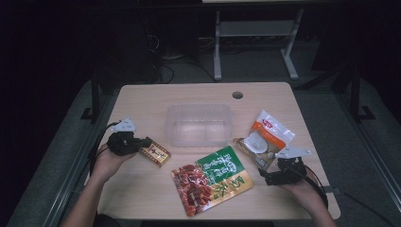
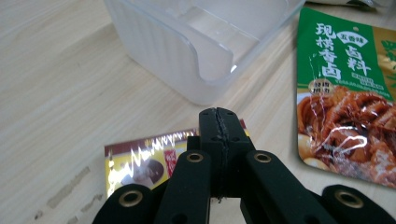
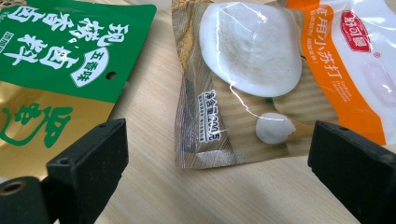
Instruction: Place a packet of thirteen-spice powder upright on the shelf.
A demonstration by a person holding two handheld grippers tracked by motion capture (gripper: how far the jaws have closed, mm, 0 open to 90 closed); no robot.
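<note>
2 grippers, left gripper (image 1: 144, 143) fingers clamping small packet (image 1: 156, 153), right gripper (image 1: 265, 178) fingers apart

Black grippers (image 1: 142, 142), brass-ringed screw holes

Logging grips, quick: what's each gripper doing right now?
Left gripper: shut on the small red-gold packet.
Right gripper: open, empty.

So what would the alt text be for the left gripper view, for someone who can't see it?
The left gripper has its two black jaws shut on the edge of a small red and yellow packet, above a pale wooden table. Beyond stands a clear plastic container, and a green pouch picturing braised meat lies to the right.
</note>
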